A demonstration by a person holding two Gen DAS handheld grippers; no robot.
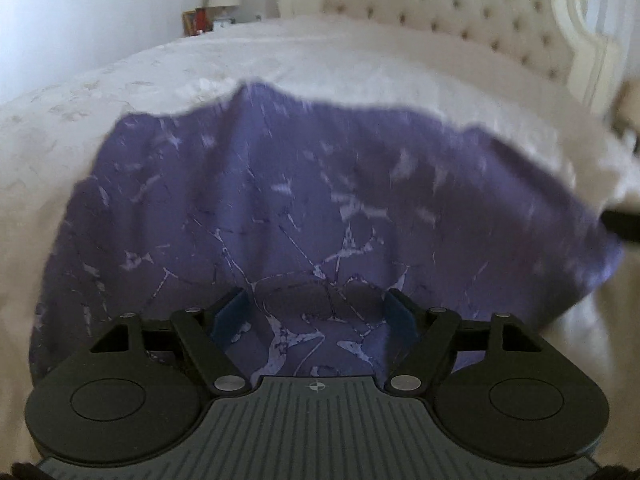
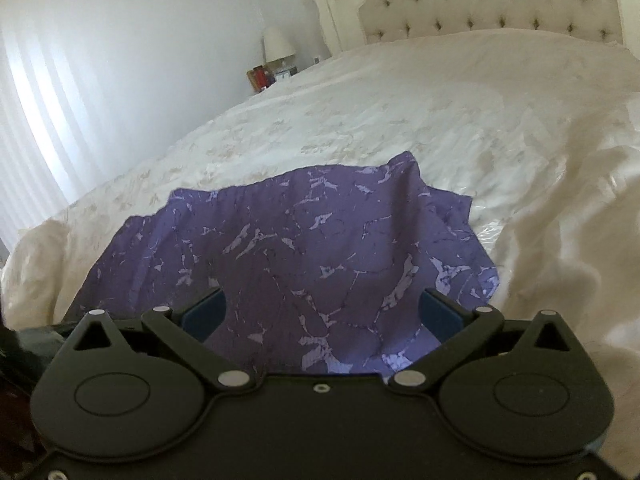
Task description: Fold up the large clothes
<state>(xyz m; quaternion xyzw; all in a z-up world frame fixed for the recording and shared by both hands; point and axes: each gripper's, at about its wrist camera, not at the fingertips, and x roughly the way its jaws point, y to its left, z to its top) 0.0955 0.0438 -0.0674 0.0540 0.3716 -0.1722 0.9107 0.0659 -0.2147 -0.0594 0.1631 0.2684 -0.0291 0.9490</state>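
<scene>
A large purple garment (image 1: 280,200) with a pale cracked-marble print lies rumpled on a white bed (image 1: 200,68). My left gripper (image 1: 316,312) is open, its blue-padded fingers (image 1: 230,314) spread just over the garment's near part. In the right wrist view the same garment (image 2: 304,248) lies bunched, with a raised fold at its far edge. My right gripper (image 2: 322,312) is open, its blue pads (image 2: 204,314) wide apart over the cloth. Neither gripper holds anything.
The white bedspread (image 2: 400,112) is wrinkled and heaped at the right (image 2: 568,240). A tufted cream headboard (image 2: 492,0) stands at the back. A nightstand with a lamp (image 2: 276,46) and small items sits by the wall at the bed's far left corner.
</scene>
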